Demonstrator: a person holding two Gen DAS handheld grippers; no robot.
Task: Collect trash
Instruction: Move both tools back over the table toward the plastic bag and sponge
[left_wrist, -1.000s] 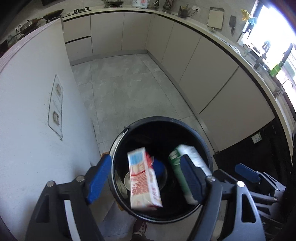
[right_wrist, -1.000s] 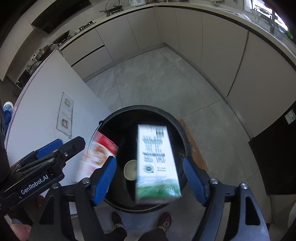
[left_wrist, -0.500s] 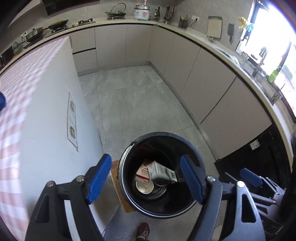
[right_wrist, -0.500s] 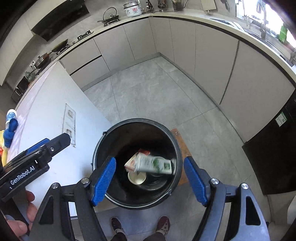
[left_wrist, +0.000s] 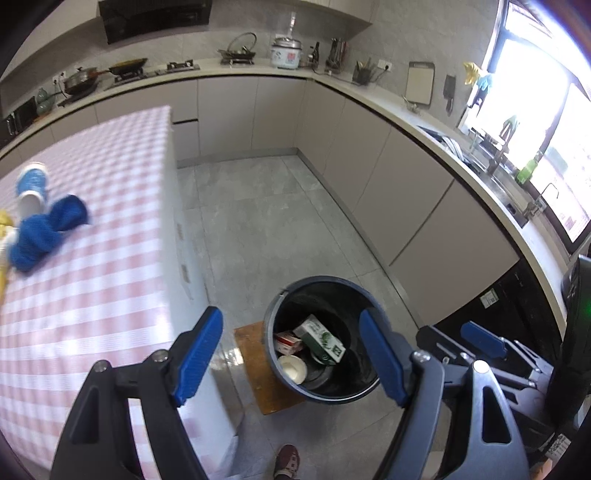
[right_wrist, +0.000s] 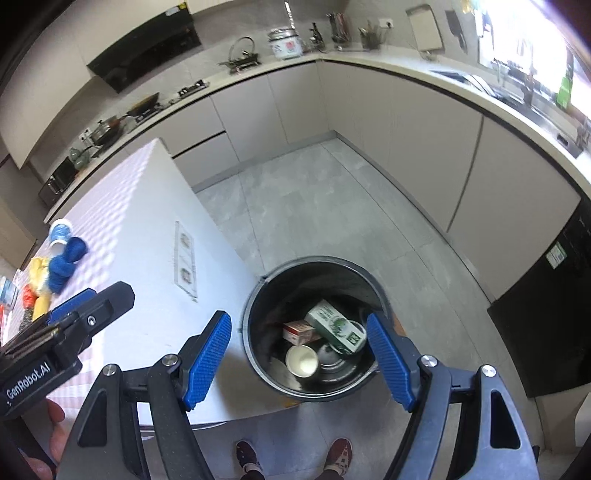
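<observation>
Tabletop (left_wrist: 92, 258): blue cloth (left_wrist: 44, 229) and cup (left_wrist: 31, 184) at far left, uncollected.
Left gripper (left_wrist: 291, 354): fingers spread, empty.
Bin (left_wrist: 275, 317): on floor; red carton (left_wrist: 287, 340), green carton (left_wrist: 323, 339) inside.
Right gripper (right_wrist: 299, 356): fingers spread, empty.
Next: probably back to tabletop; approach cloth low, fingers wide.

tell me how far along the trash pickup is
Done: a green carton, a red carton and a cup lie in the bin. In hand: nothing; the left tool and right tool are both open and empty. Left: blue items and more bits on the table.
</observation>
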